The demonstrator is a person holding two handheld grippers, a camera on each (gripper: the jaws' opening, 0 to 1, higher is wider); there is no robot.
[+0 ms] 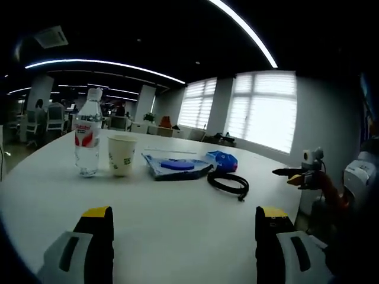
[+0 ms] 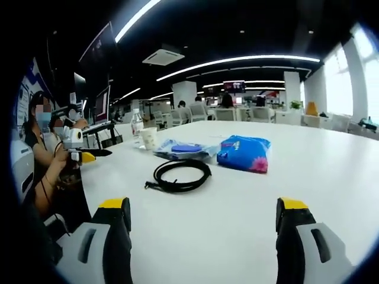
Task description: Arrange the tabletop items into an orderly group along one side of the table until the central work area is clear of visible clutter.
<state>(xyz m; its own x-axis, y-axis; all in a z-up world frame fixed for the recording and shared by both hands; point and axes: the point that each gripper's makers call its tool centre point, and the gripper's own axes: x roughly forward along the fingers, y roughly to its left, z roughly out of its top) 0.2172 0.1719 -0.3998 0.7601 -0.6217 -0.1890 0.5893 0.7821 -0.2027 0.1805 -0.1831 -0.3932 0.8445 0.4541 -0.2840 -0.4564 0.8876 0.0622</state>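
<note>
Open-plan office: desk rows point(image 2: 237, 113), ceiling light strips point(image 2: 237, 60), blinds point(image 1: 266, 109).

Legible text: none.

Water bottle point(image 1: 87, 139), standing on the white table point(image 1: 177, 219): red and white label with a line of white lettering across the red band, too small and blurred to make out.

Paper cup point(image 1: 122, 155), just beside the bottle, on its window side: small green printed mark on the wall, not readable.

Blue packet point(image 2: 243, 152), beyond the black cable point(image 2: 177, 176) in the right gripper view: pink and white printing at one corner, no letters distinguishable.

Wall screens behind the bottle in the right gripper view: lit, content indistinct.
</note>
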